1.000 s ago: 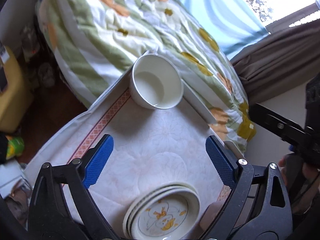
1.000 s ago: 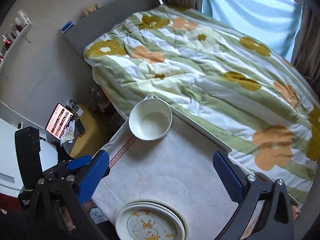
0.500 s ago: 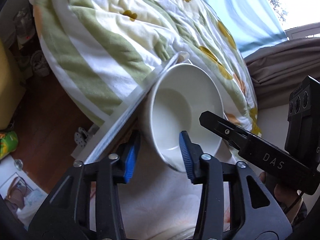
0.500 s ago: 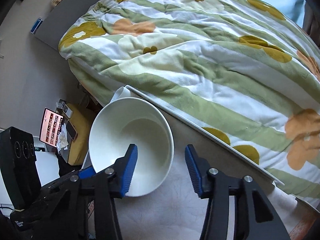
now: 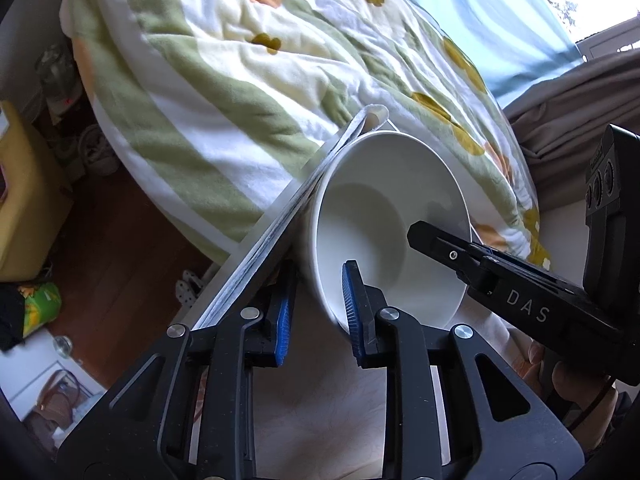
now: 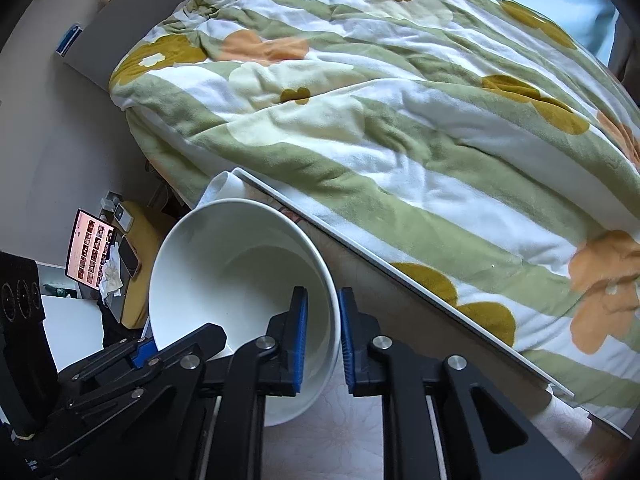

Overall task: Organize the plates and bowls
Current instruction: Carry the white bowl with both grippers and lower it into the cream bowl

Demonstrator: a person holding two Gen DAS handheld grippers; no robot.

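Bowl (image 5: 384,224) sits at the far corner of the surface (image 6: 344,432), beside the bed (image 6: 400,120). Both grippers straddle its rim on opposite sides: left gripper (image 5: 316,312) and right gripper (image 6: 322,340) have just been closing, fingers now clamped on the wall, ready for a shared lift.

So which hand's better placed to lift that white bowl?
Neither clearly. The left gripper and the right gripper each pinch opposite walls of the white bowl, so a two-handed lift looks likeliest.
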